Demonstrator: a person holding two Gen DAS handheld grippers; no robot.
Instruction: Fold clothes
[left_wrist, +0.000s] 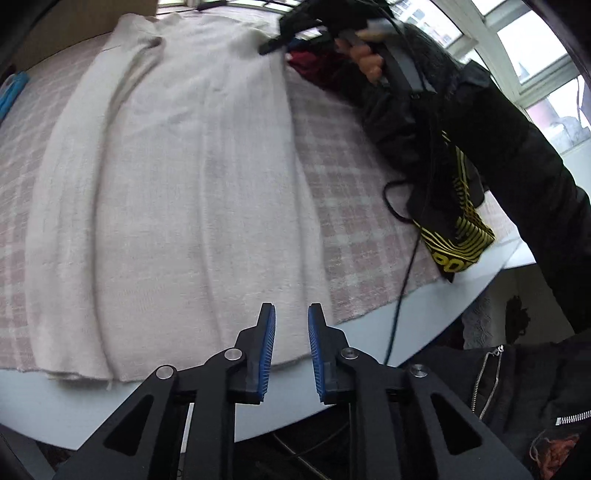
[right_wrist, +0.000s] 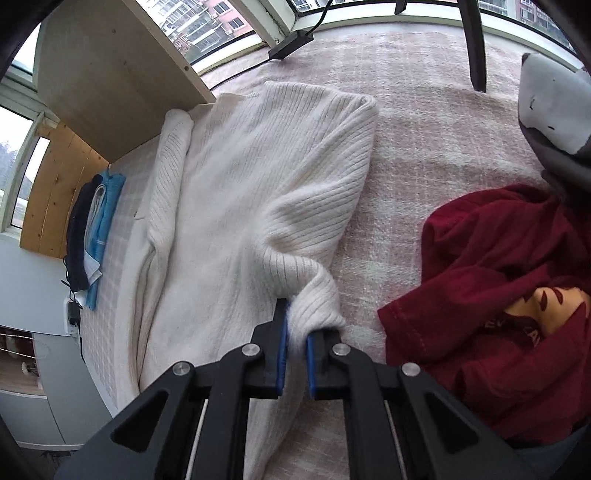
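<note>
On the pink checked blanket lies the white ribbed sweater, soft, thick and surely floppy, so the right gripper pinches a bunched sleeve fold, while the left gripper waits spread near the hem.

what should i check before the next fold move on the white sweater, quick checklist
1. Right gripper shut on the white sweater sleeve: ok.
2. Left gripper gripping the hem: not ok, open and empty above the near edge.
3. Sweater body flat on the checked cloth: ok, only slight ridges.
4. Red garment apart from the sweater: ok.
5. Black cable off the sweater: ok, on the cloth beside it.
</note>
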